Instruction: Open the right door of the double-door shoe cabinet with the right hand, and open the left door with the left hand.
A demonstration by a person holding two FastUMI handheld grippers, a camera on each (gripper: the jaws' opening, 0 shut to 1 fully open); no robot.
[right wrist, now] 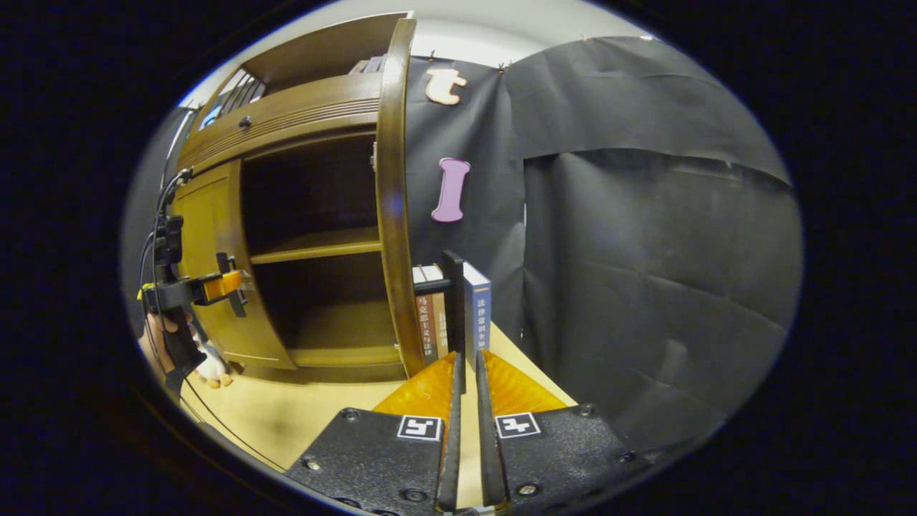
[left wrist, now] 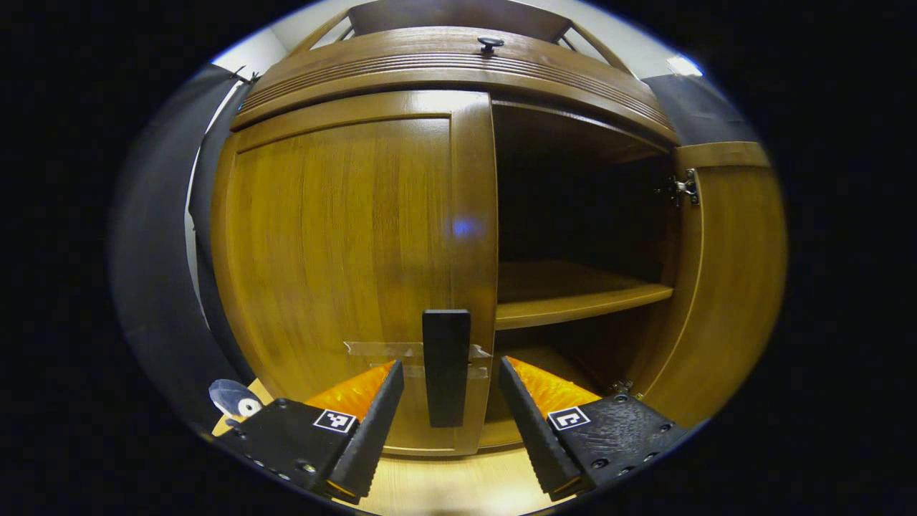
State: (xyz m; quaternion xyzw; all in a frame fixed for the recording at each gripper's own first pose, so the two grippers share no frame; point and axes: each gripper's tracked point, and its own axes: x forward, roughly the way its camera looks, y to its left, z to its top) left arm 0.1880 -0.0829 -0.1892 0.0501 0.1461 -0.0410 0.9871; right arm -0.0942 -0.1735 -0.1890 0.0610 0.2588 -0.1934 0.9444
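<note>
The brown wooden shoe cabinet (left wrist: pixel 458 72) faces me in the left gripper view. Its left door (left wrist: pixel 337 251) looks closed, and its black upright handle (left wrist: pixel 445 344) stands between the spread fingers of my left gripper (left wrist: pixel 450 367), which is open and not pressing on it. The right door (left wrist: pixel 727 287) is swung wide, baring a shelf (left wrist: pixel 573 304). In the right gripper view that door (right wrist: pixel 390 215) is edge-on, and my right gripper (right wrist: pixel 467 362) is shut on its black handle (right wrist: pixel 453 308). Farther left there, a hand (right wrist: pixel 154 337) holds the left gripper (right wrist: pixel 215 287) at the left door.
Several books (right wrist: pixel 476 308) stand upright behind the open right door, against the black cloth wall (right wrist: pixel 645 251). A small plush toy (left wrist: pixel 233 398) lies on the light wooden floor (left wrist: pixel 458 480) by the cabinet's left corner. A small knob (left wrist: pixel 491 43) sits on the cabinet top.
</note>
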